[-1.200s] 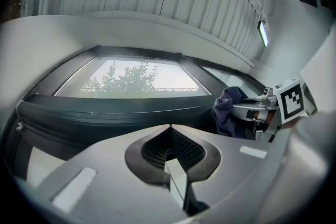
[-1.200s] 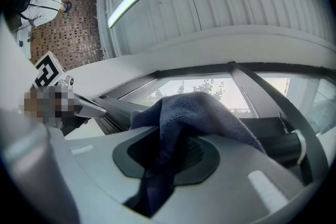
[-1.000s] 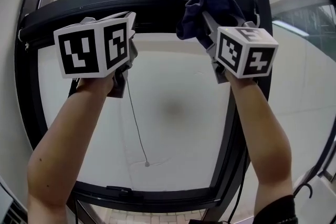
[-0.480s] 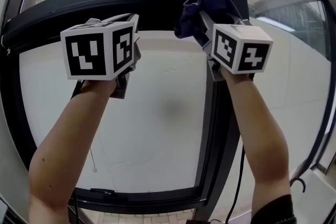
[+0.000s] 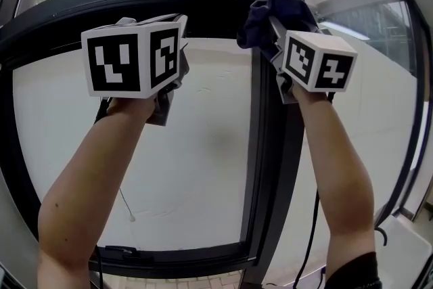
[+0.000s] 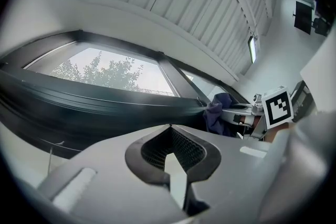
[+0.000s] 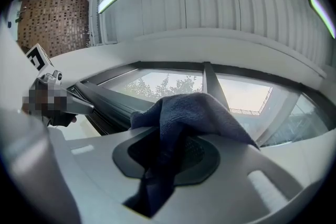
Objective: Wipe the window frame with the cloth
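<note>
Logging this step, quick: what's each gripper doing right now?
Left gripper: closed, nothing in it.
Right gripper: closed on the cloth.

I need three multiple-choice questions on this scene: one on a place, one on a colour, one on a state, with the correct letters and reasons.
1. Where is the cloth? A on the floor; B in the right gripper; C on a table.
2. Its colour? A white; B yellow; C dark blue.
3. The jaws of the left gripper? A together, empty; B wide apart; C on the cloth.
Answers: 1 B: its jaws clamp the cloth. 2 C: it is dark blue in all three views. 3 A: its own view shows them meeting, with nothing between.
</note>
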A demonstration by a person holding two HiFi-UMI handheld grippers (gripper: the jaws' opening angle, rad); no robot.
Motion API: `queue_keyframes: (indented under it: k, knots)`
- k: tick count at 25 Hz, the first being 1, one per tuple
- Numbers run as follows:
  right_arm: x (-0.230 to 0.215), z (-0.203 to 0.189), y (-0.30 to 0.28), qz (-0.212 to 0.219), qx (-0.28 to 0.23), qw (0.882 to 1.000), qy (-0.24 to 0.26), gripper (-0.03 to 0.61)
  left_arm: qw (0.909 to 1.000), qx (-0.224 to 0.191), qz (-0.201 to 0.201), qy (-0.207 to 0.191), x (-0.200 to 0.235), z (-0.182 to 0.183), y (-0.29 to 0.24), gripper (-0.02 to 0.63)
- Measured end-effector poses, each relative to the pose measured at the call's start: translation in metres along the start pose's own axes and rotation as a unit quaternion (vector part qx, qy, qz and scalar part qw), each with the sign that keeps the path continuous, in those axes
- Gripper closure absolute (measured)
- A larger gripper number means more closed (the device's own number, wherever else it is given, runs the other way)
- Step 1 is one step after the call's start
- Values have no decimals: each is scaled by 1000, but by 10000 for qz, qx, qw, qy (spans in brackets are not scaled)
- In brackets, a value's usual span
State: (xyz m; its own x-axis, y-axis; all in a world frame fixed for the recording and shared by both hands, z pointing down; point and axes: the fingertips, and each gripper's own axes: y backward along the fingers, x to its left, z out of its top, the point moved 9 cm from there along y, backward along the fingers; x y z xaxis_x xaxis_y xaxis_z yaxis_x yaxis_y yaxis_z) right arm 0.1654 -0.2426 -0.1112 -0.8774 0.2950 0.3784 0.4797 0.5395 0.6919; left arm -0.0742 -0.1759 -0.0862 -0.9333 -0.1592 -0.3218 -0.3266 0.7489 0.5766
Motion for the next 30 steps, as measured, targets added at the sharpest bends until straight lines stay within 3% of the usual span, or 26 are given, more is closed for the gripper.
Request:
queue_keyframes:
  k: [8,14,19,26,30]
  knots:
    - [-8,-1,4,-72,176,9998,-83,500,9999,12,-125,51,0,-3,-5,620]
    - [-7,3,12,-39,220,9997,-30,503,9965,23,-534,649,-9,-5,-13,620]
    - [-5,4,25,-58,203,9995,-241,504,9985,-40,-461,294,-14,-2,-8,620]
    - [-4,1,12,-160,413,9989,-168,507,9989,6,-414,217,-14,9,-5,620]
    - [-6,-13,11,-259,512,9982,-176,508,9987,91,-402,301,-16,-7,-1,620]
